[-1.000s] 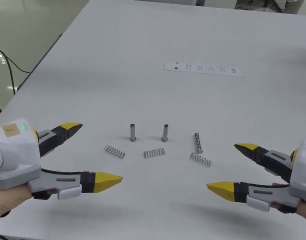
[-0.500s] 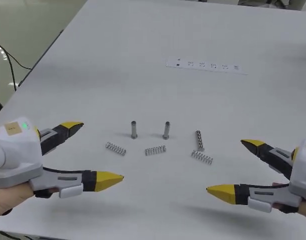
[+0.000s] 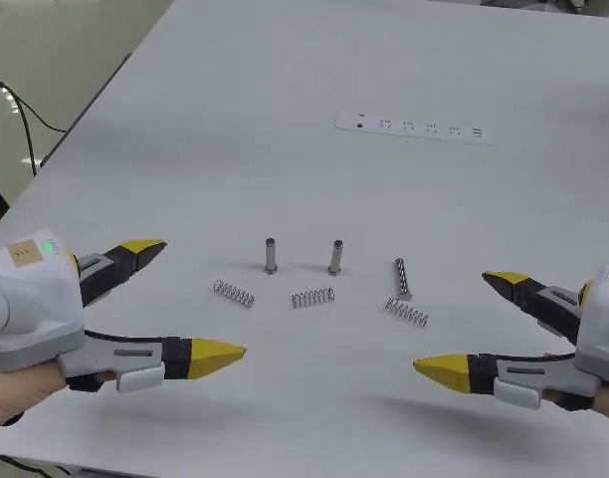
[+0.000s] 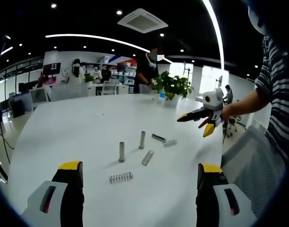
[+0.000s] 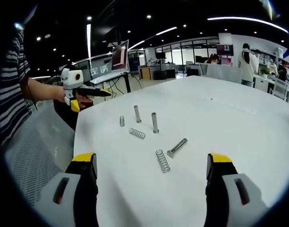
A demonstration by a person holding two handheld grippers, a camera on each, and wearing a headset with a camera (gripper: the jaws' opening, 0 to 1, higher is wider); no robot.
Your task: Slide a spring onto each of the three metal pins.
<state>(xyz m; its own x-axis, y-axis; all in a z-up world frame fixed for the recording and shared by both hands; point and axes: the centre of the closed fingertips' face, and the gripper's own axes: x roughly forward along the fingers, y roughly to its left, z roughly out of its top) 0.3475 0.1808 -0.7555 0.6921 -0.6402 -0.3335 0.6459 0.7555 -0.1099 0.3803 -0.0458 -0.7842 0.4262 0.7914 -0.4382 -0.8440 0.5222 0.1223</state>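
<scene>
Two metal pins (image 3: 271, 255) (image 3: 336, 257) stand upright on the white table. A third pin (image 3: 400, 279) lies on its side to their right, also seen as the pin (image 5: 176, 147) in the right gripper view. Three loose springs lie in front of them: the left spring (image 3: 233, 293), the middle spring (image 3: 312, 297) and the right spring (image 3: 406, 313). My left gripper (image 3: 203, 298) hovers open at the near left, holding nothing. At the near right my right gripper (image 3: 450, 322) is open too, apart from the right spring.
A white power strip (image 3: 414, 128) lies flat at the back of the table (image 3: 285, 119). The table's left edge drops to the floor, where a black cable (image 3: 21, 119) runs. People, desks and a potted plant (image 4: 172, 86) stand beyond the far end.
The head camera has tilted a little, which shifts the whole picture. My right gripper has drifted slightly to the right. Pins and springs have not moved.
</scene>
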